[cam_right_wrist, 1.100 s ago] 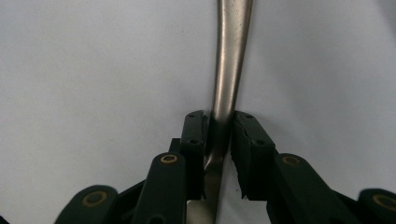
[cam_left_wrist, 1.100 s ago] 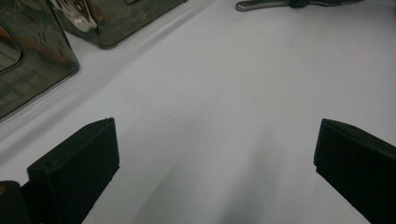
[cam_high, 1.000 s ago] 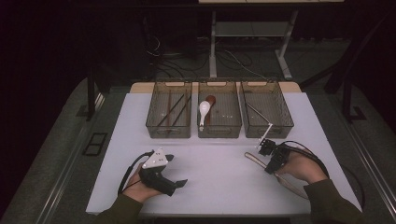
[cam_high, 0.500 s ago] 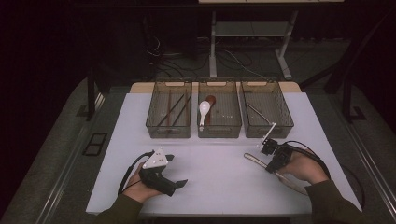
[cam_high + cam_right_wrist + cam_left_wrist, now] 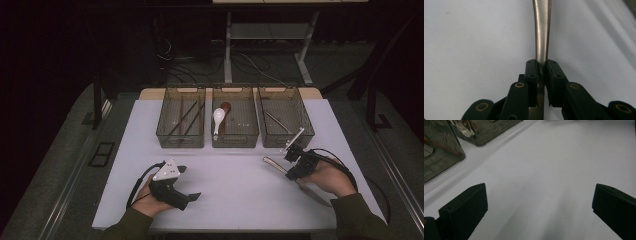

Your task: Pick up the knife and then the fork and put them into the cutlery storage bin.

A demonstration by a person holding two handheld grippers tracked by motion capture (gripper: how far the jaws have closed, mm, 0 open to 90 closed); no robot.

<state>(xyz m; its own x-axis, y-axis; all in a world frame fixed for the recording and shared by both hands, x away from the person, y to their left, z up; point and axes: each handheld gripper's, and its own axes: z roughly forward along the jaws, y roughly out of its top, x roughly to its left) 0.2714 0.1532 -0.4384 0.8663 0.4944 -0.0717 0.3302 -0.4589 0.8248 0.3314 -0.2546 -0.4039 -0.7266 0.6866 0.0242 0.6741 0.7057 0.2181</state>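
Item: metal knife (image 5: pixel 295 177), one piece, lying on the white table (image 5: pixel 230 200) at the right side, in front of the right-hand bin (image 5: pixel 284 120)
Long axis: diagonal in the high view, rounded handle end toward the table's middle and the bins, blade end running back under the person's right hand (image 5: pixel 332 177) toward the near right corner
Holder: right gripper (image 5: pixel 295 165), jaws drawn together and clamped across the knife's handle (image 5: pixel 542 37); in the right gripper view the handle passes straight between the two pads (image 5: pixel 532 71) and runs on ahead along the gripper's own line. Whether the knife is lifted clear of the table or resting on it cannot be told
Bearing for the move ahead, as judged: the three bins lie beyond the knife, and the right-hand bin, which already holds a slim metal utensil (image 5: pixel 276 121), is nearest the handle end; the right hand is by far the nearer to it

Item: left gripper (image 5: pixel 192 197), on the near left of the table, well apart from the knife, held in the left hand (image 5: pixel 150 197)
Jaws: wide apart, nothing between them, bare table under them in the left gripper view (image 5: pixel 539 192)

Other stock: left-hand bin (image 5: pixel 181 120) with dark sticks (image 5: pixel 186 117); middle bin (image 5: pixel 235 120) with a white spoon (image 5: pixel 218 120)
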